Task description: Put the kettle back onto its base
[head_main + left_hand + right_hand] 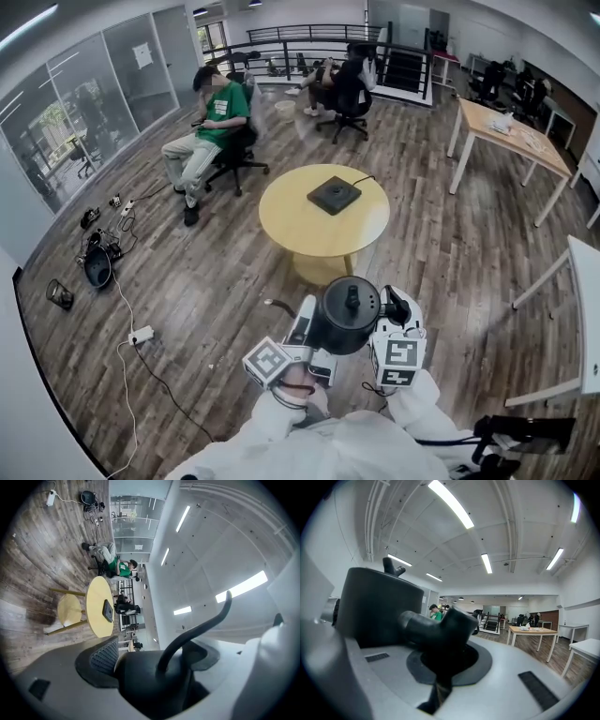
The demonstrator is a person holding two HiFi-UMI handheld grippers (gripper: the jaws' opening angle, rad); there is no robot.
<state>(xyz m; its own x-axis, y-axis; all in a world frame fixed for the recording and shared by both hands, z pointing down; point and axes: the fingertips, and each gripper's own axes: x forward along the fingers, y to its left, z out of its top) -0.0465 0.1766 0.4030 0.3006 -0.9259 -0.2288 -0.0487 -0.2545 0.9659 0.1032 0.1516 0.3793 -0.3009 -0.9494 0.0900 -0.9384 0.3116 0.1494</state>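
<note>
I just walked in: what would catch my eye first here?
A black kettle hangs in the air low in the head view, clamped between the left gripper and the right gripper. Ahead stands a round yellow table with the kettle's dark square base on it.

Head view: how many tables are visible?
3 clearly: a round yellow table mid-room carrying the square black base, a light wooden rectangular table upper right, a white table at the right edge. Others far back are too small to tell.

One kettle (345, 317), one base (334, 195), one round table (286, 223), two claws (307, 330) (394, 309).
</note>
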